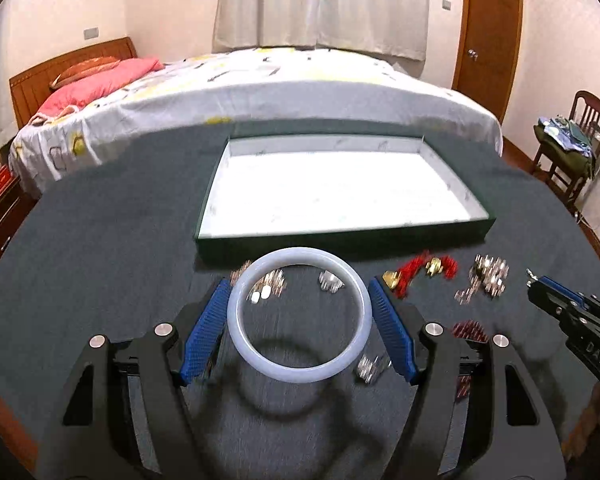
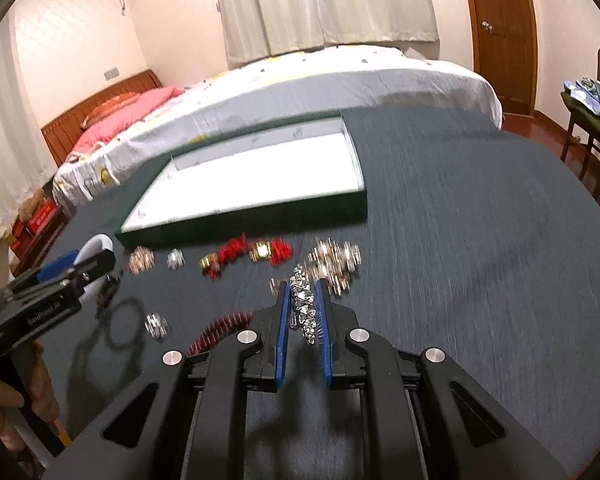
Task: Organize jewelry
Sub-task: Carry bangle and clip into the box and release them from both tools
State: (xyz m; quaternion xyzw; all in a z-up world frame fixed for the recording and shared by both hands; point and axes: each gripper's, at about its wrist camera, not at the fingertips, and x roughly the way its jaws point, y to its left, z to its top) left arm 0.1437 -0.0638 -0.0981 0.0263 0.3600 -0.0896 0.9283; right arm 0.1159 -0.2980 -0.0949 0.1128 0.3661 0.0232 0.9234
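A pale blue-white bangle (image 1: pixel 300 255) hangs above the dark table, its shadow below it. My left gripper (image 1: pixel 299 285) is shut on it, one blue pad pressed to each side. From the right wrist view the left gripper (image 2: pixel 66 276) and the bangle (image 2: pixel 100 243) show at the left. My right gripper (image 2: pixel 302 285) is shut on a silver crystal bracelet (image 2: pixel 305 308), which stands up between its pads just over the table. In the left wrist view the right gripper (image 1: pixel 540 286) reaches in from the right edge. A green tray with a white lining (image 1: pixel 340 238) (image 2: pixel 240 225) lies beyond both.
In front of the tray, loose pieces lie in a row: a red cord bracelet with gold beads (image 1: pixel 424 272) (image 2: pixel 242 254), a silver cluster (image 1: pixel 486 276) (image 2: pixel 336 264), small silver rings (image 1: pixel 330 280) (image 2: pixel 156 326), a dark red beaded bracelet (image 2: pixel 216 334). A bed stands behind the table, a chair (image 1: pixel 572 148) at right.
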